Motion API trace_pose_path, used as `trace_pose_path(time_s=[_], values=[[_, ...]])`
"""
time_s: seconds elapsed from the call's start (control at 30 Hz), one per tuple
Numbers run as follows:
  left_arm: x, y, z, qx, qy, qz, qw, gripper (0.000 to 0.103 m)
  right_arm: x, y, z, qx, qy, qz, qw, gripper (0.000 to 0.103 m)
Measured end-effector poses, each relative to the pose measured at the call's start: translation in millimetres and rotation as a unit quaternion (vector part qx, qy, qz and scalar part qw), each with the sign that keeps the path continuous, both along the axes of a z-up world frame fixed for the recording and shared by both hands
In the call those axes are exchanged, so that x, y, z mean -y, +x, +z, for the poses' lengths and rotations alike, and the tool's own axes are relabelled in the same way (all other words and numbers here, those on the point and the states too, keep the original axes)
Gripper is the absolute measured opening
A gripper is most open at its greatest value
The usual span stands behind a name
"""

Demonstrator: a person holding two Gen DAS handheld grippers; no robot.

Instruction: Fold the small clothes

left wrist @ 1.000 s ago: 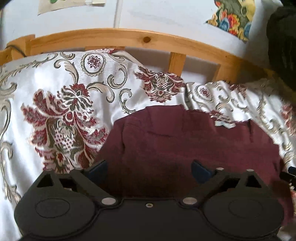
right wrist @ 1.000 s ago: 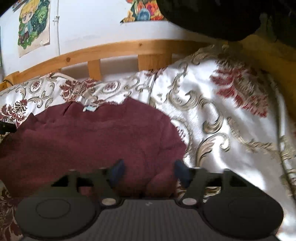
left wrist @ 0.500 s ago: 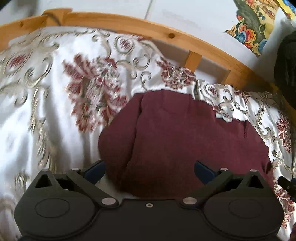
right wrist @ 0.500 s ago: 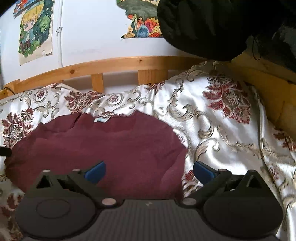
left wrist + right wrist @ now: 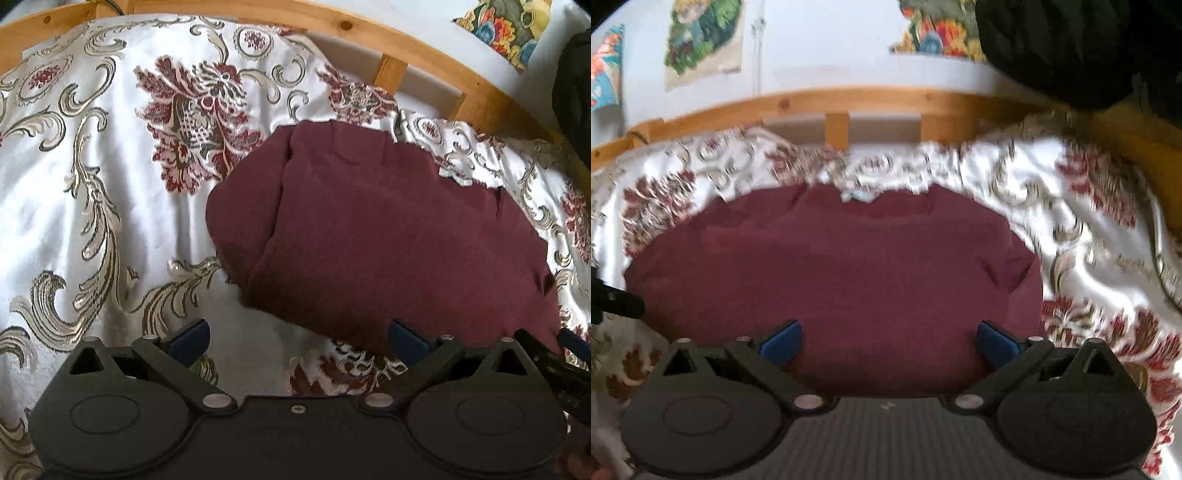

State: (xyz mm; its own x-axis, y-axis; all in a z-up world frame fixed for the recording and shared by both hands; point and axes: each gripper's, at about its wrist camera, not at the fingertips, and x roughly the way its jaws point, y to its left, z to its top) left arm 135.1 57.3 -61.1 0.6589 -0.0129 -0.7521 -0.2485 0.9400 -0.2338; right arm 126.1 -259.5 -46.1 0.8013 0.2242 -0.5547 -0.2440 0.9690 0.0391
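Maroon garment [image 5: 388, 236] lies folded on bedspread [image 5: 110, 206] near wooden bed rail [image 5: 424, 48]. Left tongs [image 5: 299, 338], right tongs [image 5: 886, 338] now spread apart, released, pulled back; fold likely done.

It was a bedroom in a home. A white bedspread [image 5: 110, 206] with red floral and gold scroll brocade covered the bed, and a pine slatted bed frame [image 5: 849, 99] ran along the far side. Cartoon posters [image 5: 701, 40] were stuck on the pale wall [image 5: 820, 51] behind it.
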Motion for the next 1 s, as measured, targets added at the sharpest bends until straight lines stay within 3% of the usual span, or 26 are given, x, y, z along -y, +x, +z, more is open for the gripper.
trace_pose_path(time_s=[0.23,0.37,0.47,0.57,0.7,0.83,0.9,0.93,1.0], values=[[1,6,-6,-0.012,0.006,-0.004,0.9999,0.102,1,17,-25,-0.010,-0.006,-0.006,1.000,0.103],[0,30,11,0.022,0.008,-0.010,0.9997,0.102,-1,18,-28,-0.004,-0.012,-0.004,1.000,0.103],[7,60,28,0.049,0.027,-0.035,0.9978,0.102,0,20,-29,-0.006,-0.006,-0.001,1.000,0.103],[19,92,39,0.063,0.045,-0.090,0.9930,0.102,3,22,-29,-0.013,0.005,0.002,1.000,0.103],[38,137,47,0.065,0.084,-0.203,0.9735,0.102,5,24,-29,-0.017,0.010,0.003,1.000,0.103],[57,177,42,0.060,0.149,-0.282,0.9460,0.100,6,24,-28,-0.020,0.017,0.005,1.000,0.103],[64,195,32,0.048,0.170,-0.302,0.9366,0.093,10,25,-26,-0.022,0.027,0.007,0.999,0.103],[64,203,27,0.041,0.176,-0.304,0.9352,0.089,12,25,-26,-0.024,0.032,0.010,0.999,0.103],[64,218,17,0.022,0.174,-0.307,0.9355,0.073,16,26,-25,-0.028,0.041,0.018,0.999,0.103]])
